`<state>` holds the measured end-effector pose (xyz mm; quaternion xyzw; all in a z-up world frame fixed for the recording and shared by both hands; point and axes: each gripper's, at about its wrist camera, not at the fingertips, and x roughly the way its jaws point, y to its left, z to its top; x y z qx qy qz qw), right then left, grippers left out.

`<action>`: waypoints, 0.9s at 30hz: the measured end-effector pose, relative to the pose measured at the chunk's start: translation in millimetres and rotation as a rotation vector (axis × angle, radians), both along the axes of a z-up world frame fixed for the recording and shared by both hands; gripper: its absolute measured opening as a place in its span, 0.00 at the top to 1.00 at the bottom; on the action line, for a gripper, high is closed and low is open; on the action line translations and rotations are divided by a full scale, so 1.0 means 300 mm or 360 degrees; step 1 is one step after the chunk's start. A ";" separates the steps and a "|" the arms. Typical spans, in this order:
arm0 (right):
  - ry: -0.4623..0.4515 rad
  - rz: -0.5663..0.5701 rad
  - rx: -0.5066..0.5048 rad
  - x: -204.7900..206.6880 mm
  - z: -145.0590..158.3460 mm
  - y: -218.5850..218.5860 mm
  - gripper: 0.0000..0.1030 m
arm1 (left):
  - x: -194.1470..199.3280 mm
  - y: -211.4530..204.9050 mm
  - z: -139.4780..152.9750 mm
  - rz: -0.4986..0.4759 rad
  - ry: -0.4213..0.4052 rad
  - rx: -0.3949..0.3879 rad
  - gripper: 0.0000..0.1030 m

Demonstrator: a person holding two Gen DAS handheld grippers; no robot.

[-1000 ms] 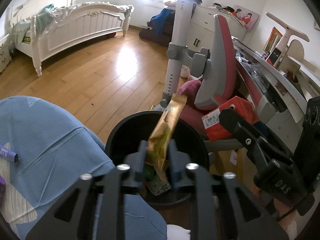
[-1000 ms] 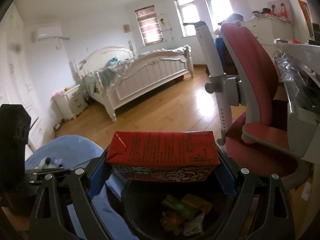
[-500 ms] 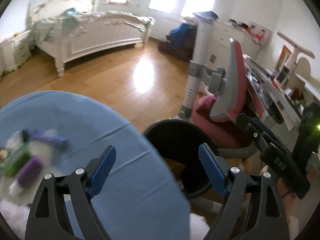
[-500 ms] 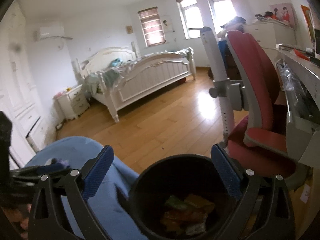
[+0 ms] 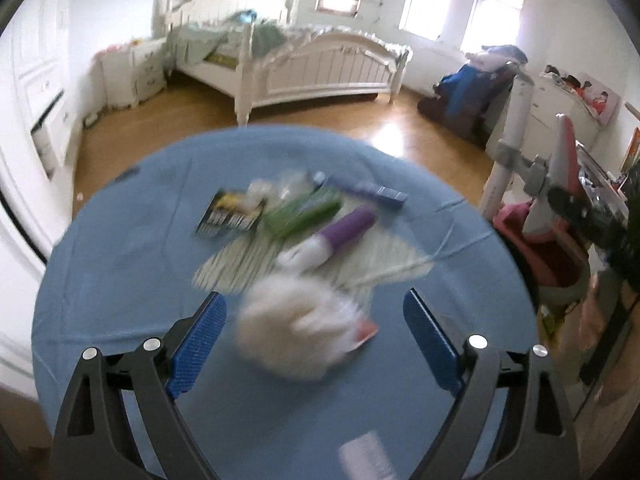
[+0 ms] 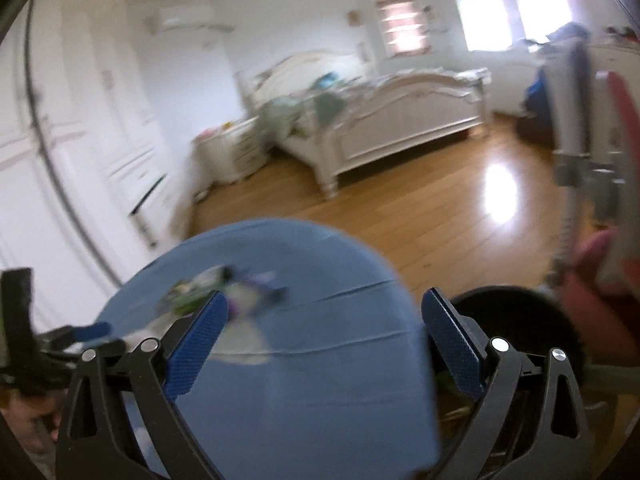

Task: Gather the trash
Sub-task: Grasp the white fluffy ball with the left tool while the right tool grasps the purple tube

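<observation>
Hovering over the blue-covered desk [image 5: 120, 280], the left tool [image 5: 315, 343] stood with its jaws spread and nothing pinched; they had just been opening. Under it lay the trash: a blurred white fluffy wad [image 5: 296, 332] nearest, then a purple and white tube [image 5: 332, 236], a green wrapper [image 5: 304, 212], a dark packet [image 5: 230, 216] and a small blue box [image 5: 376, 192], all near one another mid-desk. These looked light; the wad probably soft and crushable, best taken across its middle, while the tube seemed stiff and perhaps slick, so a pinch across its barrel would suit. The right tool [image 6: 322, 340] was likewise spread and empty. Beside the desk stood the black bin [image 6: 516, 308]; its contents were too blurred to make out
</observation>
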<state>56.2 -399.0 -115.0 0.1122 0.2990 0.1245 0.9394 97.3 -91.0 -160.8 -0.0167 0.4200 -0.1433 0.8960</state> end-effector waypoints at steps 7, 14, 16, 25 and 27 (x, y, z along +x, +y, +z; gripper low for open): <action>0.0345 0.0288 0.0160 0.160 -0.084 0.270 0.21 | 0.052 0.062 -0.111 -0.0051 0.0111 -0.0054 0.13; 0.0586 0.0341 0.0192 0.295 -0.188 0.440 0.23 | 0.107 0.059 -0.149 -0.0195 0.0126 -0.0170 0.58; 0.0610 0.0328 0.0190 0.329 -0.202 0.464 0.24 | 0.114 0.074 -0.149 -0.0184 0.0125 -0.0213 0.60; 0.0621 0.0244 -0.0113 0.443 -0.225 0.623 0.25 | 0.043 0.214 -0.070 -0.0076 -0.0057 -0.0181 0.60; 0.0580 0.0260 -0.0283 0.432 -0.229 0.675 0.32 | 0.031 0.249 -0.057 -0.0036 -0.0072 -0.0178 0.60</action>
